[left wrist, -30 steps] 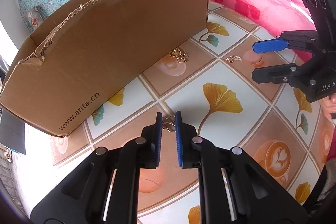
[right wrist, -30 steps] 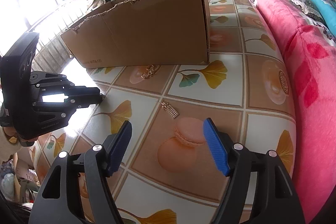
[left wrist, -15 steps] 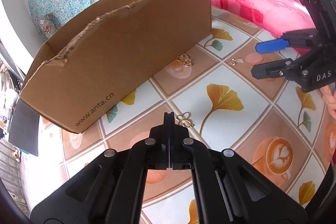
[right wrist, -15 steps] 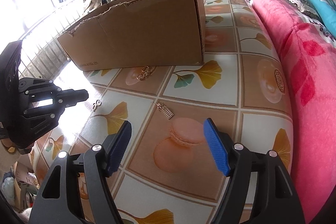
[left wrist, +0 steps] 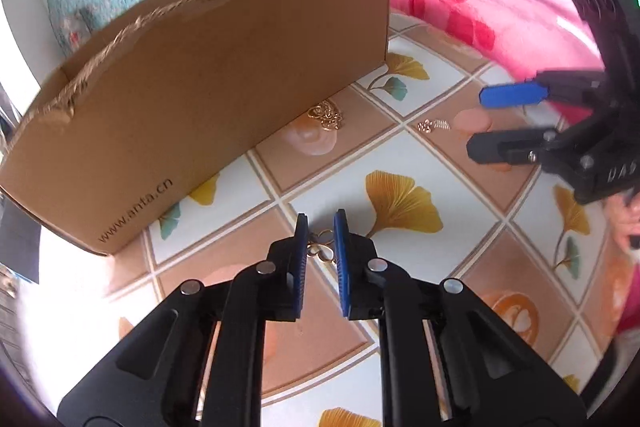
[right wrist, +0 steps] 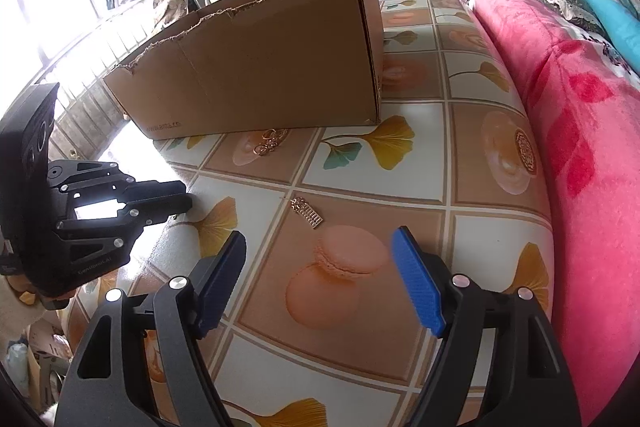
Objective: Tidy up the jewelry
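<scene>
My left gripper [left wrist: 320,247] and right gripper [right wrist: 320,267]: black plastic frames, silver screws, ribbed blue pads [right wrist: 416,287] on the fingers.

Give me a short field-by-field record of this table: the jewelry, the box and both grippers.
surface: tablecloth printed with ginkgo leaves and macarons
box: torn brown cardboard box, at the back
jewelry: gold ring cluster beside the box; small gold comb-shaped charm mid-table; small gold looped piece
left gripper: jaws have just been opening; looped piece lies between them, not pinched
right gripper: open, empty, short of the charm
</scene>
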Motion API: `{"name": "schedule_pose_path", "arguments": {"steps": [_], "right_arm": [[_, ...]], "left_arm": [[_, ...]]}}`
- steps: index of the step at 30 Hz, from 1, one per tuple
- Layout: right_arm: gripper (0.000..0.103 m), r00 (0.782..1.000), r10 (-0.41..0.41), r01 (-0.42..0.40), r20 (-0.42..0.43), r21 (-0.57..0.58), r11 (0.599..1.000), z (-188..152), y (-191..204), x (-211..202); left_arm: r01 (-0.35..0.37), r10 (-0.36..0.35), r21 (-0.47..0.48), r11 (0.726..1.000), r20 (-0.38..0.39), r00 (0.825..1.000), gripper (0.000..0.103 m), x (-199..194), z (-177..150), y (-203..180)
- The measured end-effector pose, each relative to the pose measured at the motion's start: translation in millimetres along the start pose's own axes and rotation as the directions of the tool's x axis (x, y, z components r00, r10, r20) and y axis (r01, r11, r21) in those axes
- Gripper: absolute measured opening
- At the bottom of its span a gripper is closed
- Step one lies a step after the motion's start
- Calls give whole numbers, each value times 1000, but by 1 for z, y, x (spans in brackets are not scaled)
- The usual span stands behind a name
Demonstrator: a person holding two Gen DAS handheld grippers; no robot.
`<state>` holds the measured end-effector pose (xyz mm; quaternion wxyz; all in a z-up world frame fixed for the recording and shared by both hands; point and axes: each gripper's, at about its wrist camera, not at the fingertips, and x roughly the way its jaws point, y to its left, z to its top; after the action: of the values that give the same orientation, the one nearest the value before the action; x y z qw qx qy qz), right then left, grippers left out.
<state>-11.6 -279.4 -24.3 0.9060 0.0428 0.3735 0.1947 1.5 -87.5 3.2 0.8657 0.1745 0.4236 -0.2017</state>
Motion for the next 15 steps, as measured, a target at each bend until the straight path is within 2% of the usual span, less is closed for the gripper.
{"name": "schedule_pose_path", "arguments": {"steps": [2,6,7,8,10,15], "right_arm": [[74,1000,3,-3,7,18,1000,0,-2,-1],[74,1000,6,-6,10,24,1000,-1,-5,-2],[74,1000,13,-13,12,29,999,-1,-6,-2],[75,1000,17,-17,13,32,999,-2,-6,-2],[75,1000,16,-16,11,28,999,-2,-6,-2],[77,1000,15,-15,10,22,1000,-2,-4,-2]], "left_arm": [[-9,10,-26,1000,7,1000,12,0,-1,1],[54,-55,-124,991,-9,998,12,0,-1,20],[38,-39,-140,989,-9,999,12,-1,-4,25],[40,-41,-155,987,-6,999,0,-3,-7,30],[66,-66,-203,977,9,998,0,-12,-11,41],[62,-49,-240,969,57,997,0,-38,-15,57]]}}
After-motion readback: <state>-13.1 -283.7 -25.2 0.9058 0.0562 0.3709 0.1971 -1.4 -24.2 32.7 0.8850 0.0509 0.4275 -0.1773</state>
